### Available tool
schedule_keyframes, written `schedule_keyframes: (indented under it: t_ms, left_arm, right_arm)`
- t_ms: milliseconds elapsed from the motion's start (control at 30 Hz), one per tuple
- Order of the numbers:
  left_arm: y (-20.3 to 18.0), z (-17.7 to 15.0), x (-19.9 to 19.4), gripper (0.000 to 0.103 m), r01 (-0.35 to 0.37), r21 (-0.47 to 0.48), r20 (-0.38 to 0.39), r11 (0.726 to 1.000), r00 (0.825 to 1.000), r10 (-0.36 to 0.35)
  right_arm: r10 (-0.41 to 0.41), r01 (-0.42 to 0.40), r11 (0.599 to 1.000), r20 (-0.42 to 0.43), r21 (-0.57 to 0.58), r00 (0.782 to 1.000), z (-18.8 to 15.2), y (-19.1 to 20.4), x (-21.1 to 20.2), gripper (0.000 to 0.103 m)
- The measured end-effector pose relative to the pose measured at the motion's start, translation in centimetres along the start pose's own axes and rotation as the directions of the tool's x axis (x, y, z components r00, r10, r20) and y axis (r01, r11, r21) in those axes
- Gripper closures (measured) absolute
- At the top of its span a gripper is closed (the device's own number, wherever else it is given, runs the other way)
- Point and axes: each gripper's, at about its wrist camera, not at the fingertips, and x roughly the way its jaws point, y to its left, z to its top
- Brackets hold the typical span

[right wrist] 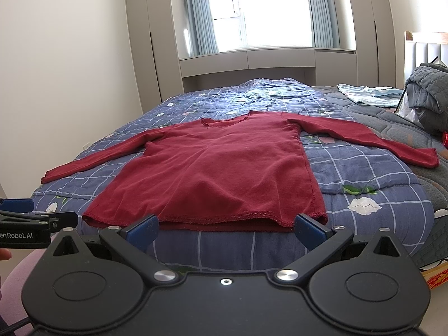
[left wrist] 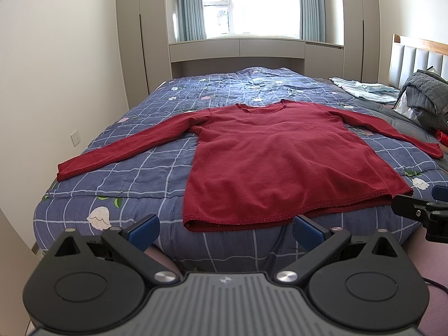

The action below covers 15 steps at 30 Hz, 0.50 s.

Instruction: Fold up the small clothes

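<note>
A dark red long-sleeved top (left wrist: 268,156) (right wrist: 221,173) lies flat on the bed, neckline toward the window, both sleeves spread out sideways, hem at the bed's near edge. My left gripper (left wrist: 225,231) hangs open just short of the hem, blue pads wide apart and nothing between them. My right gripper (right wrist: 225,231) is open too, in front of the hem's right half, also holding nothing. Each gripper shows at the edge of the other's view: the right gripper (left wrist: 436,201) and the left gripper (right wrist: 16,210).
The bed carries a blue checked quilt (left wrist: 145,173) (right wrist: 364,173) with flower prints. A grey padded jacket (left wrist: 428,98) (right wrist: 428,89) and light blue cloth (left wrist: 366,88) lie by the headboard at right. Wardrobes and a window stand behind; a wall runs along the left.
</note>
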Motion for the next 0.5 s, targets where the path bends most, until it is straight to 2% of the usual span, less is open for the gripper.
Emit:
schedule_keyframes:
  t_ms: [367,500]
  left_arm:
    - [0.01,-0.02,0.02,0.0,0.0,-0.002,-0.002,1.0,1.0,0.0]
    - [0.15,-0.02,0.31,0.0,0.006,-0.01,-0.013,1.0,1.0,-0.006]
  right_arm:
    - [0.0,0.0,1.0,-0.005,0.002,1.0,0.02,0.0,-0.12,0.0]
    - [-0.028,0.028,1.0,-0.048,0.007,0.998,0.16,-0.07,0.74,0.0]
